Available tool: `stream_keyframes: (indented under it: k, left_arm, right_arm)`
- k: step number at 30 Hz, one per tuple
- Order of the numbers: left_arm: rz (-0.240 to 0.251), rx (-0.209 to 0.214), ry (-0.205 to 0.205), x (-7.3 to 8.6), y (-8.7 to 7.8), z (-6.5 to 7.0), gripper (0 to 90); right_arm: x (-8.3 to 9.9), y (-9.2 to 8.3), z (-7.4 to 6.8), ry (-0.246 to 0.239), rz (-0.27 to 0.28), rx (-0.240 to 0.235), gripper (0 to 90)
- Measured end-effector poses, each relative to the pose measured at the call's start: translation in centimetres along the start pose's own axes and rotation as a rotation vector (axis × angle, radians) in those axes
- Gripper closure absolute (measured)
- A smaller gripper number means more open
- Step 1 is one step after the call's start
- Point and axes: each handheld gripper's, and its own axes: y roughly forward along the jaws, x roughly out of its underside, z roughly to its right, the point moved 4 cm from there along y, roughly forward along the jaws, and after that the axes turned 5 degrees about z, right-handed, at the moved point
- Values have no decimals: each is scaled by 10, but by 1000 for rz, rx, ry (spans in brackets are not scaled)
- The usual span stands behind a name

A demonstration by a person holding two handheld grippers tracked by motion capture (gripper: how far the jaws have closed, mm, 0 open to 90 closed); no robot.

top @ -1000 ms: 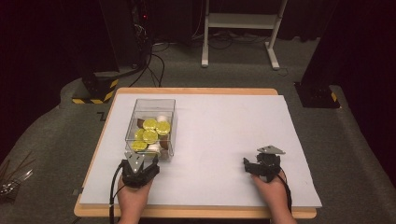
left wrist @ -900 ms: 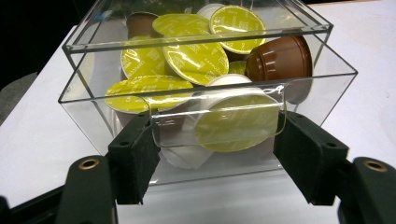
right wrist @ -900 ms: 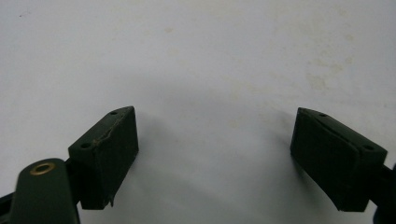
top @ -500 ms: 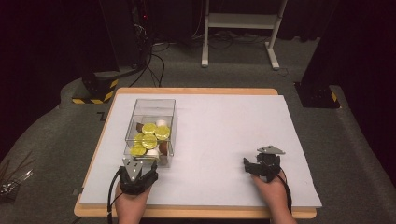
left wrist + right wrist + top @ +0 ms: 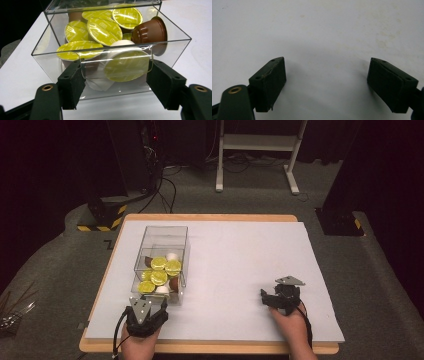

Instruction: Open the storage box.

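Clear, hard-walled plastic box (image 5: pixel 113 53), heaped with round foil-lidded coffee capsules (image 5: pixel 103 30) in yellow, brown and white. Left gripper (image 5: pixel 113 82) has pulled back toward the table's near edge, jaws wide, the box's front tab between them, untouched. Right gripper (image 5: pixel 327 82) gapes empty over white paper (image 5: pixel 317 30).
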Motion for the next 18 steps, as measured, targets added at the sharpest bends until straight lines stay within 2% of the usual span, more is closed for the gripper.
stream_keyframes:
  k: [12, 18]
  left_arm:
    - [-10, 6, 11, 3, -9, -2, 323]
    - [-2, 14, -1, 3, -10, -3, 322]
  right_arm:
    - [0, 0, 0, -1, 0, 0, 160]
    - [0, 0, -1, 0, 1, -1, 163]
